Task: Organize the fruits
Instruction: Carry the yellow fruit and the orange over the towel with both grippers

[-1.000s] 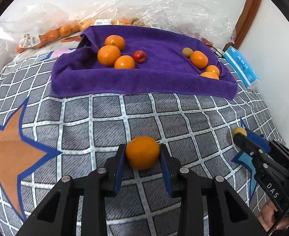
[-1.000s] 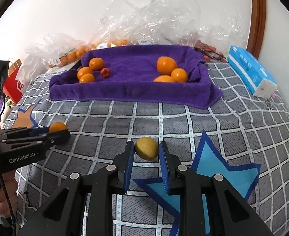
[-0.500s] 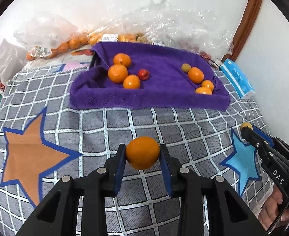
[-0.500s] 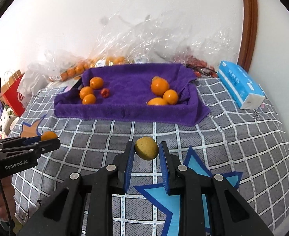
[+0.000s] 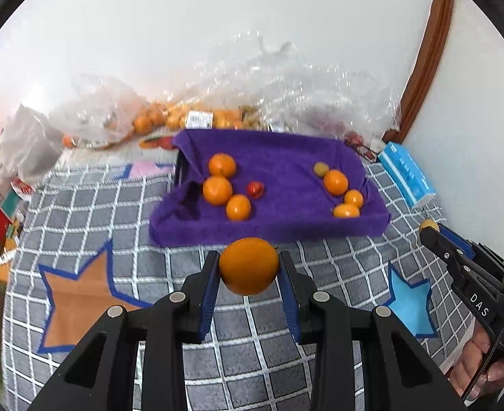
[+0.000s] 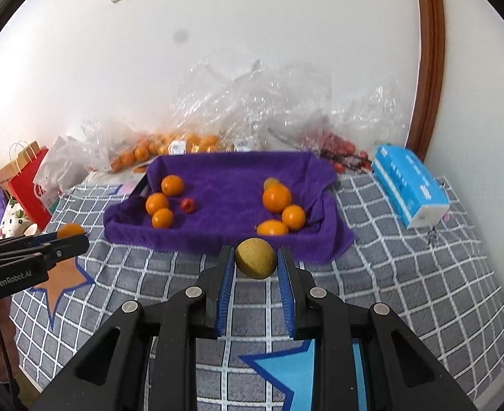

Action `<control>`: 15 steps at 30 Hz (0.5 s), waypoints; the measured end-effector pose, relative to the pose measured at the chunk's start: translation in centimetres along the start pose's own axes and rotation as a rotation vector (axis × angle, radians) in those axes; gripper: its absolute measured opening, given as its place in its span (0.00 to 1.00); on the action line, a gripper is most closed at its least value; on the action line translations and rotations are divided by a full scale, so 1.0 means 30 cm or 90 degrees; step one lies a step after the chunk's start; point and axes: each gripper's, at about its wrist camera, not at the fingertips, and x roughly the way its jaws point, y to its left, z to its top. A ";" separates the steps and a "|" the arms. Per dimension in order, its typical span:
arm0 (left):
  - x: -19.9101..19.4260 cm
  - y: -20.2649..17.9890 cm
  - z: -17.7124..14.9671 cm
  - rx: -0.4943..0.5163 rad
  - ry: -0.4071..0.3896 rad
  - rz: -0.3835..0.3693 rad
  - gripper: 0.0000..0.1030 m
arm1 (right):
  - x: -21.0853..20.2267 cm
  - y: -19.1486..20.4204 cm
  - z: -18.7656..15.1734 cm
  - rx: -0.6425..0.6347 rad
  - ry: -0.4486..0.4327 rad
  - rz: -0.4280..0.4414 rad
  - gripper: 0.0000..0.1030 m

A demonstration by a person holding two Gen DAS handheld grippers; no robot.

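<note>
Sorting was well under way. On the purple towel (image 5: 286, 219), which seemed to line a shallow tray, two groups of fruit already lay: three oranges (image 5: 217, 190) at its left end with a small red fruit (image 5: 255, 189) just beside them, and at its right end three more oranges (image 5: 335, 182) with a small yellow-green fruit (image 5: 320, 168) touching the rearmost one. Two pieces were not yet placed. The left gripper (image 5: 248, 267) was clamped on an orange (image 5: 249, 265), held above the bedcover just in front of the towel's near edge. The right gripper (image 6: 256, 260) was closed on a yellowish-brown round fruit (image 6: 255, 258), likewise in front of the towel's near edge and clear of the cover. Judging by the groups, the orange likely belonged with the left cluster and the yellowish one near the small yellow-green fruit on the right, so two placements remained; no other loose fruit showed on the cover.

The surface was a grey checked bedcover (image 6: 406, 274) with orange and blue star patches. Behind the towel, against a white wall, lay crumpled clear plastic bags (image 6: 252, 109) holding more oranges and some red fruit. A blue tissue pack (image 6: 409, 185) lay to the right of the towel, a red paper bag (image 6: 29, 178) off to its left, and a brown door frame (image 6: 430, 68) rose behind the tissue pack.
</note>
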 end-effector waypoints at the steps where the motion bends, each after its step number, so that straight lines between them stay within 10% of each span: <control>1: -0.003 0.002 0.009 0.000 -0.003 0.000 0.31 | -0.002 -0.001 0.008 0.000 -0.003 -0.001 0.25; 15: -0.023 0.037 0.160 0.009 -0.028 0.002 0.31 | 0.015 -0.007 0.153 0.004 -0.044 -0.012 0.25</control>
